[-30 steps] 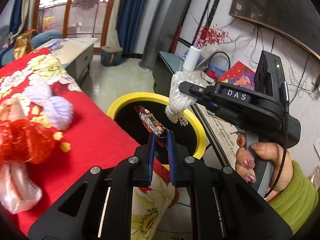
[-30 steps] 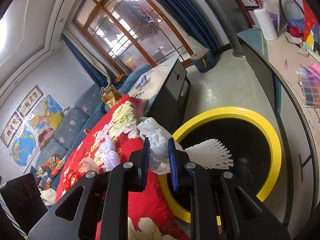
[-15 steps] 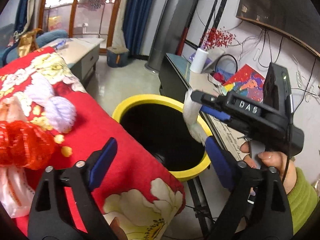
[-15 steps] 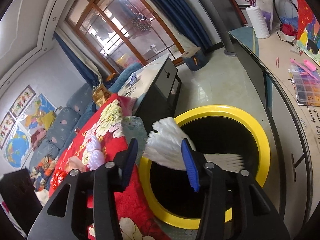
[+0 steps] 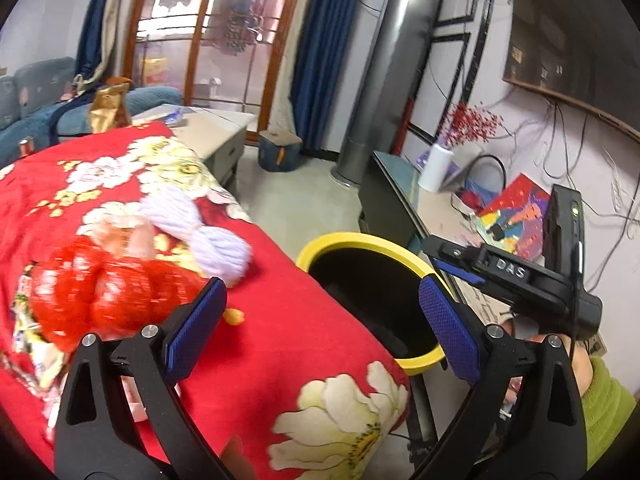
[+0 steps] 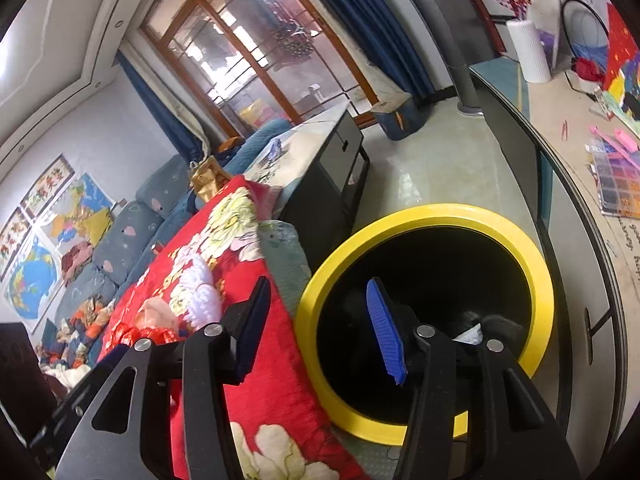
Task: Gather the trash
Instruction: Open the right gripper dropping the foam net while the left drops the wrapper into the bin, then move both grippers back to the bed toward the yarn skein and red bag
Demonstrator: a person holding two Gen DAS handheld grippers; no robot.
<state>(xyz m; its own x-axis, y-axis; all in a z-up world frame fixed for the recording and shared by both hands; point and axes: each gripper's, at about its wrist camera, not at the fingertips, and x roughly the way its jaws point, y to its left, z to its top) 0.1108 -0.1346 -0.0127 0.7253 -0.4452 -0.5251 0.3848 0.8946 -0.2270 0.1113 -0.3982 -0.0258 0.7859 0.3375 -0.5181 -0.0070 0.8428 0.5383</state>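
Note:
A black bin with a yellow rim [image 5: 360,240] [image 6: 532,264] stands beside the table with the red flowered cloth [image 5: 280,344] [image 6: 248,272]. My left gripper [image 5: 320,324] is open and empty over the cloth's edge, next to the bin. My right gripper [image 6: 320,328] is open and empty above the bin's near rim; it also shows in the left wrist view [image 5: 460,268]. On the cloth lie a red mesh bag [image 5: 104,292], a lavender yarn bundle [image 5: 200,236] [image 6: 200,292], a printed wrapper [image 5: 28,344] and a small yellow scrap [image 5: 234,316]. White trash [image 6: 470,334] lies inside the bin.
A long desk [image 6: 568,168] with a white paper roll [image 5: 436,168], cables and coloured papers runs right of the bin. A low cabinet [image 6: 340,160], a blue box [image 5: 278,152] on the floor and a blue sofa [image 6: 120,240] lie beyond.
My left gripper opened and dropped the brown wrapper into the bin. My right gripper opened and dropped the white foam net into the bin. The left gripper swung back toward the cloth.

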